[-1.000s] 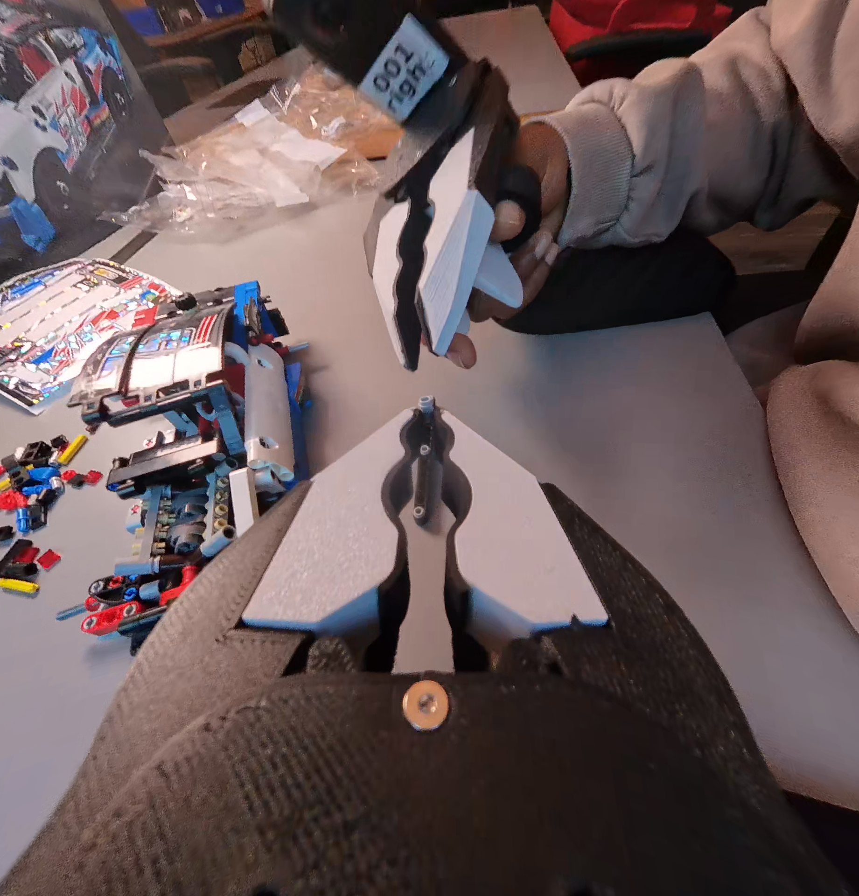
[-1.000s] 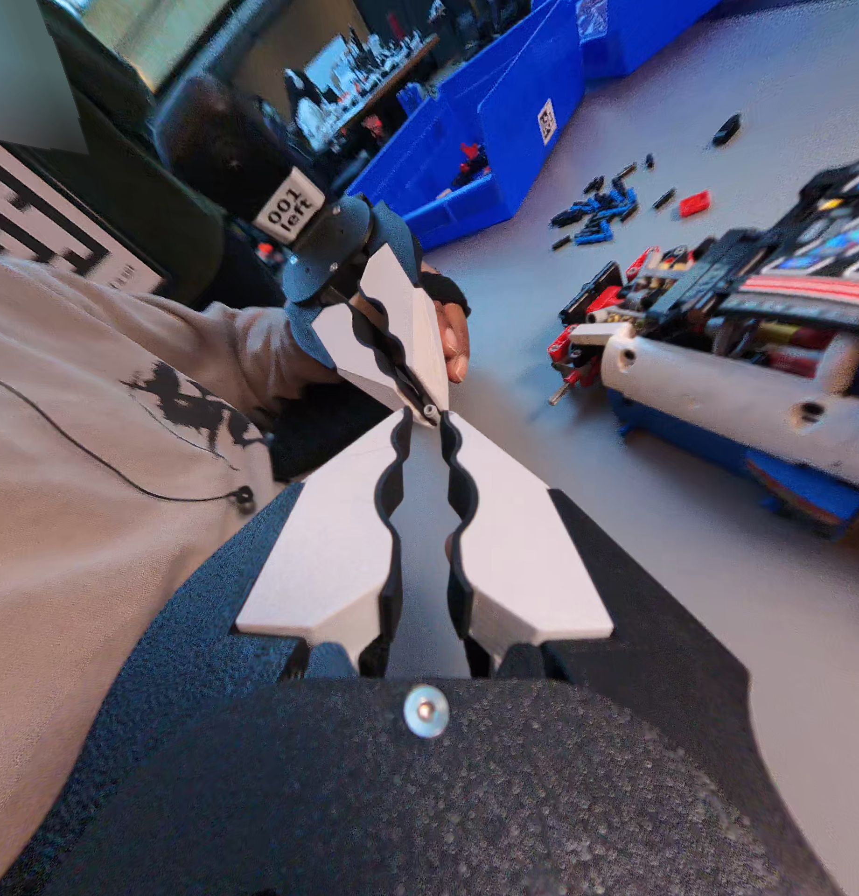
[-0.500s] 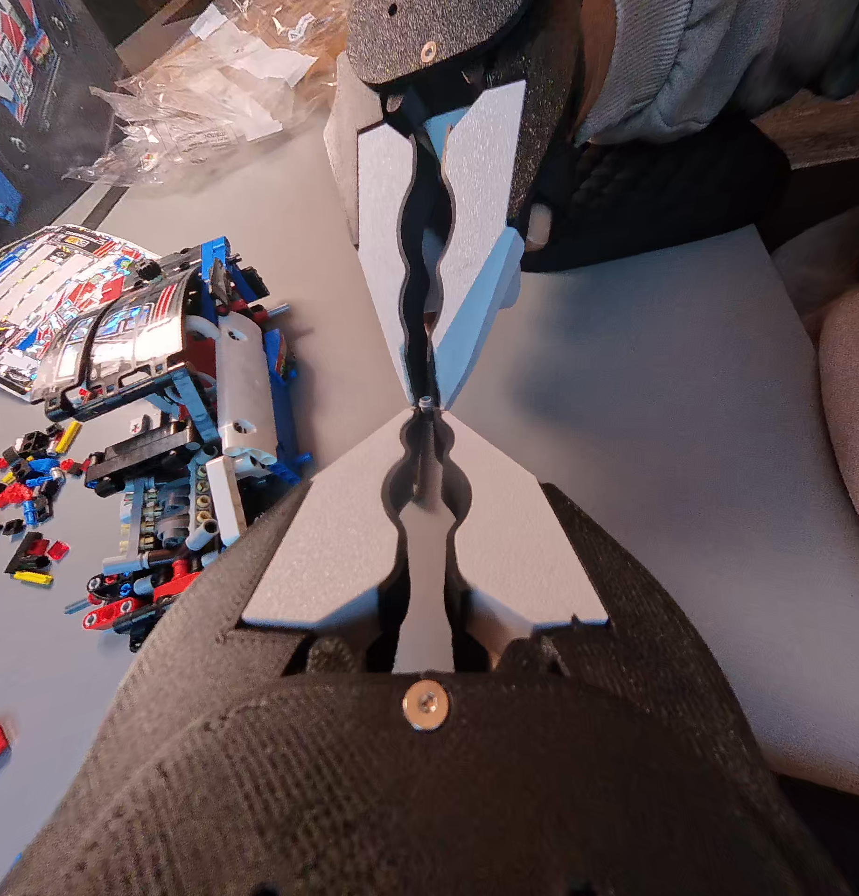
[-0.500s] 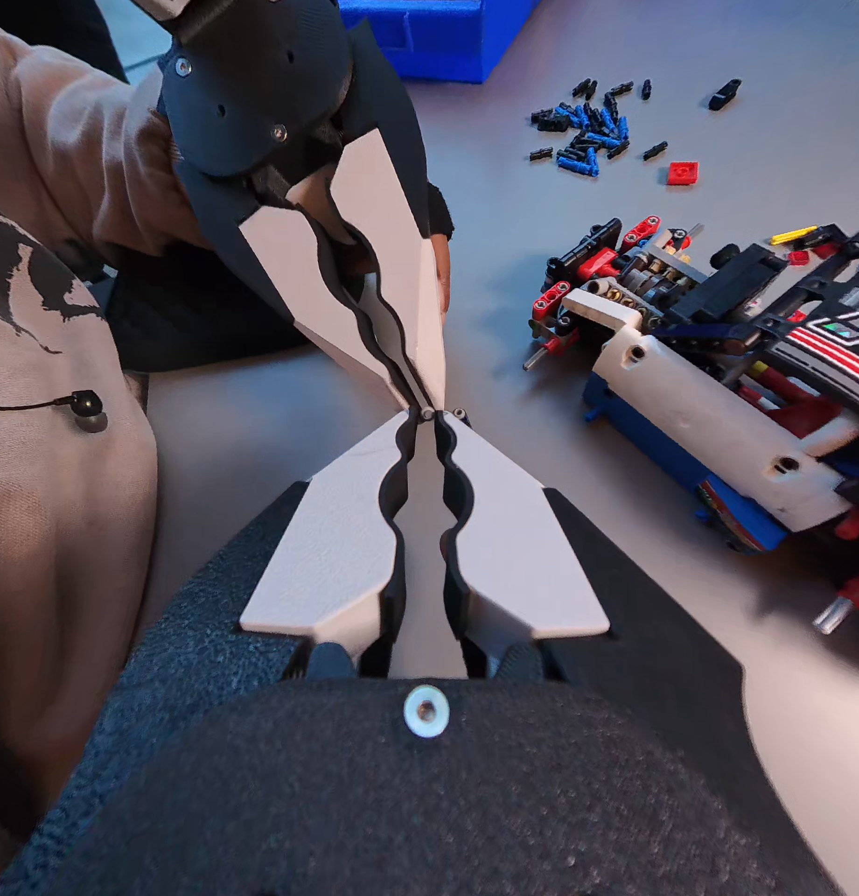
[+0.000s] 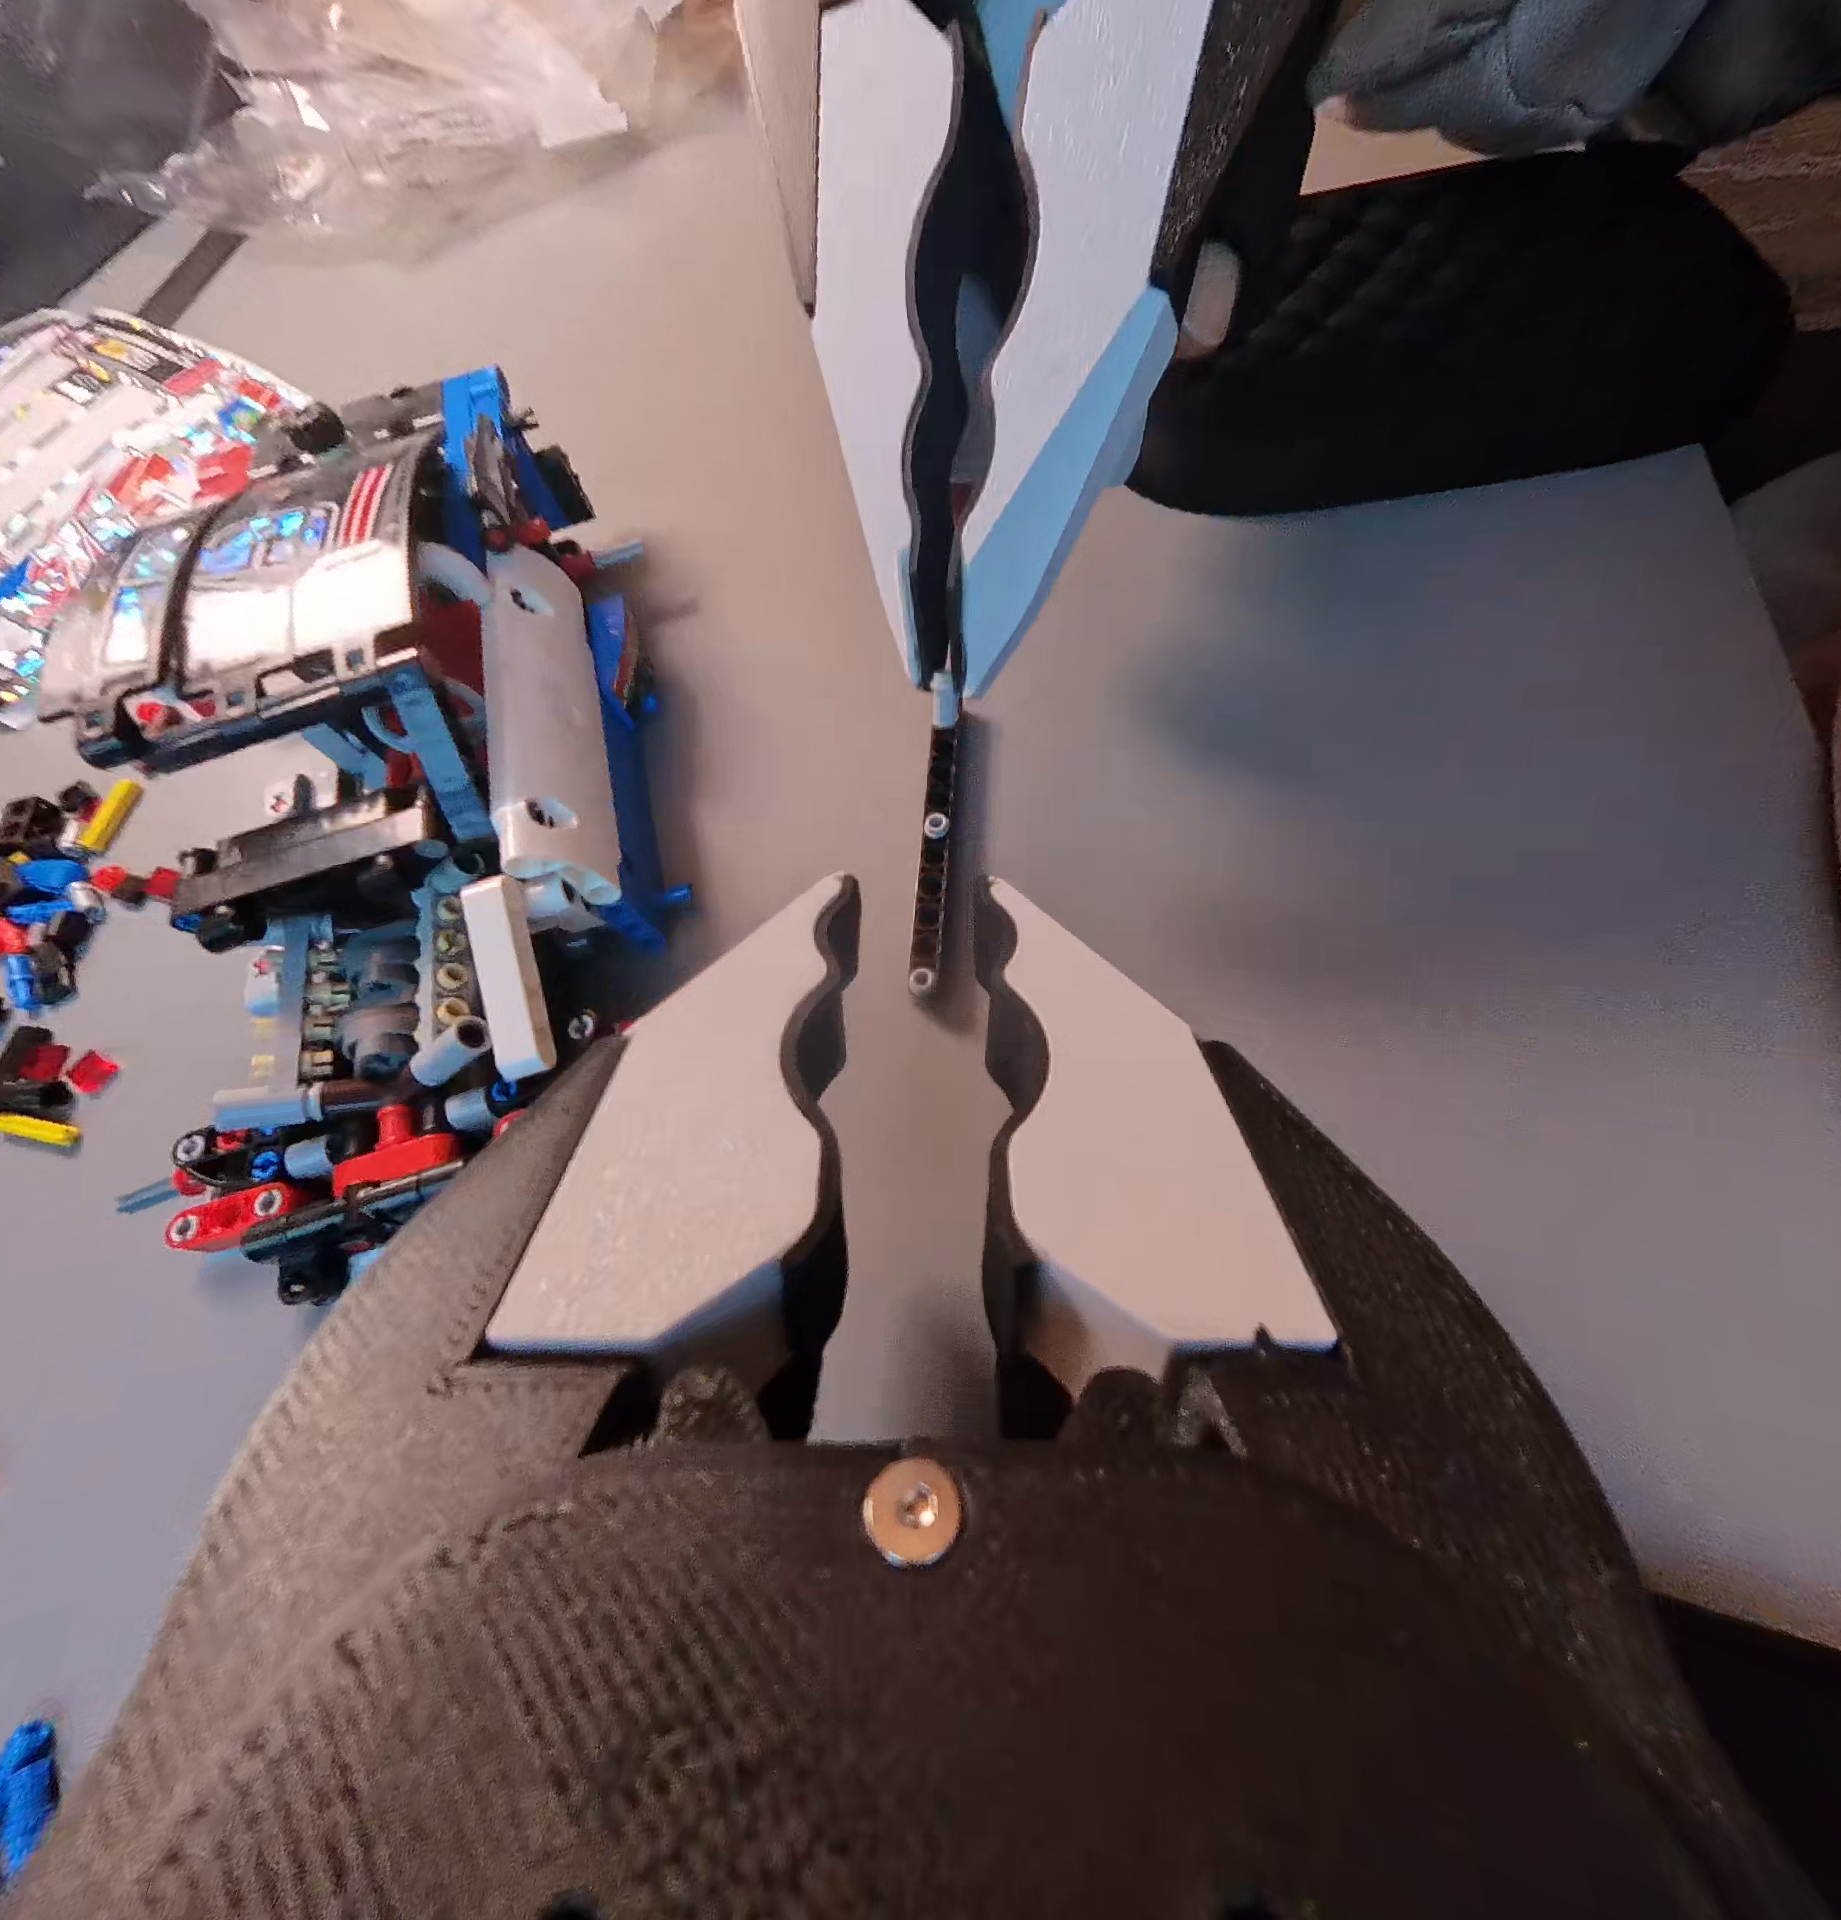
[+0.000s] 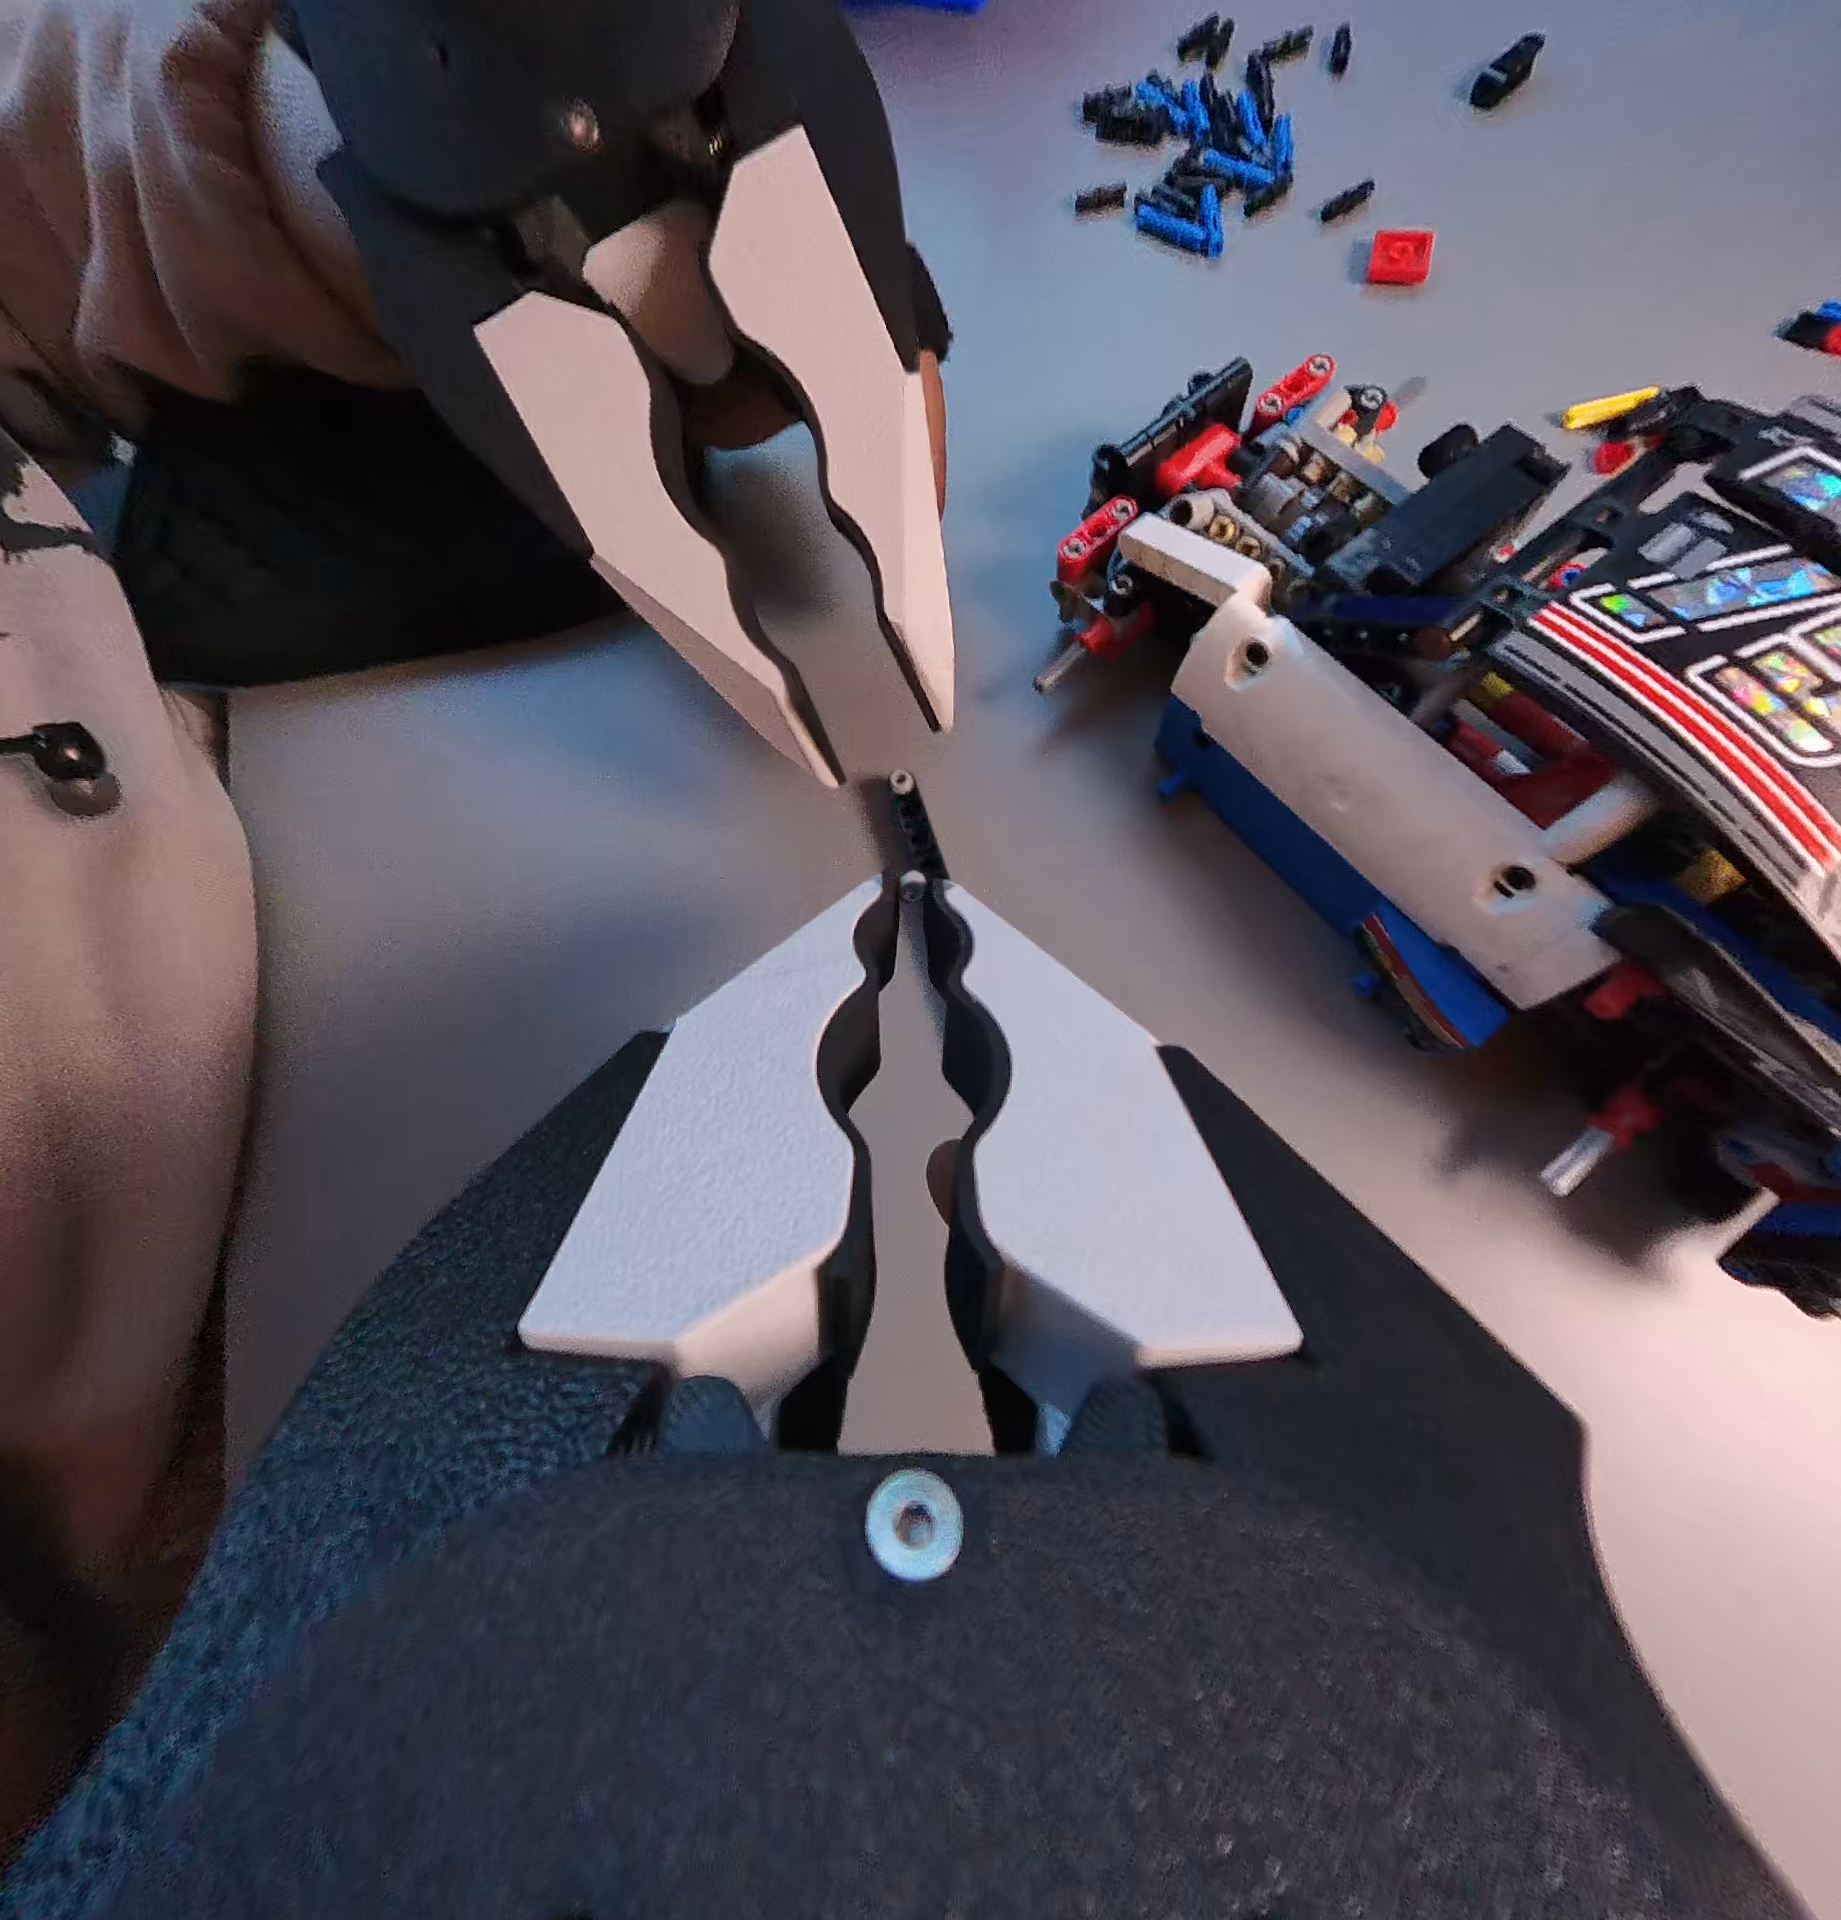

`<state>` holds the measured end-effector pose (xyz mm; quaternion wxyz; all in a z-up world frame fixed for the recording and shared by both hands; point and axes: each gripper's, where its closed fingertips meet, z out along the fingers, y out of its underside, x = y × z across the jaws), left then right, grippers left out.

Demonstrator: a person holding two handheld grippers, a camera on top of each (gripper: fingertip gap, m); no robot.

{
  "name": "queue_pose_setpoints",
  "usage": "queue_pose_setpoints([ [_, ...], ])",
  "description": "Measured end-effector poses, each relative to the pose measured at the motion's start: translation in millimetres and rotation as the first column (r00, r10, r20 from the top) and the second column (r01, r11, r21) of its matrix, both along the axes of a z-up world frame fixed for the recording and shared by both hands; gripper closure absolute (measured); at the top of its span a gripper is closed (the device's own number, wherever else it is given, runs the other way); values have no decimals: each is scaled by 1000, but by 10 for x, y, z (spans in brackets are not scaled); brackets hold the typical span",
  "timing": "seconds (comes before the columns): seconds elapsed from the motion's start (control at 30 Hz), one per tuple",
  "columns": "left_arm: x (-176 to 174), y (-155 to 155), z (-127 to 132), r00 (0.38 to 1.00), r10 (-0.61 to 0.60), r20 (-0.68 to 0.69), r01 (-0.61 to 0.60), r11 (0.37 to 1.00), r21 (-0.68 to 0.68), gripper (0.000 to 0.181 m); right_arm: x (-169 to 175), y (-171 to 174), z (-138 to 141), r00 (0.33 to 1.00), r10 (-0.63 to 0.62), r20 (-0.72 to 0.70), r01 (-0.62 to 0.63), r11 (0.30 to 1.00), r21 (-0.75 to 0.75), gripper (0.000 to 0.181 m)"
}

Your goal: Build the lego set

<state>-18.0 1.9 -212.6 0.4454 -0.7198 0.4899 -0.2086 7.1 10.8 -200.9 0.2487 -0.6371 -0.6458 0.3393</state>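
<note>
While the right gripper (image 6: 911, 883) pinched one end of a thin black beam (image 5: 935, 862) between its closed fingertips, the left gripper (image 5: 914, 883) stood with fingers spread apart, the beam's free end between them and touching neither. The beam was long and narrow, with a row of holes and pale pins. It hung above the grey table (image 5: 1363, 831). To one side sat the half-built lego car (image 6: 1467, 748): white side panel, blue base, striped black roof. Loose red, blue and black pieces (image 5: 33, 904) lay nearby. Motion blur softened the beam's pinched end, which may carry a small pale connector. Clear plastic bags (image 5: 396, 114) were cut off at the frame's edge.
</note>
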Motion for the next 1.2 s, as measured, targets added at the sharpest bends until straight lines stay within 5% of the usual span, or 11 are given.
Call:
queue_pose_setpoints([
  [0.3, 39, 13, -318, 987, -61, -150, 45, 993, -107, 174, 34, 51, -284, 969, 96, 228, -124, 986, 113, 179],
  [1.2, 67, -20, -321, 989, -27, -145, 13, 996, -93, 175, 48, 26, -436, 798, 239, 553, -401, 896, 191, 179],
])
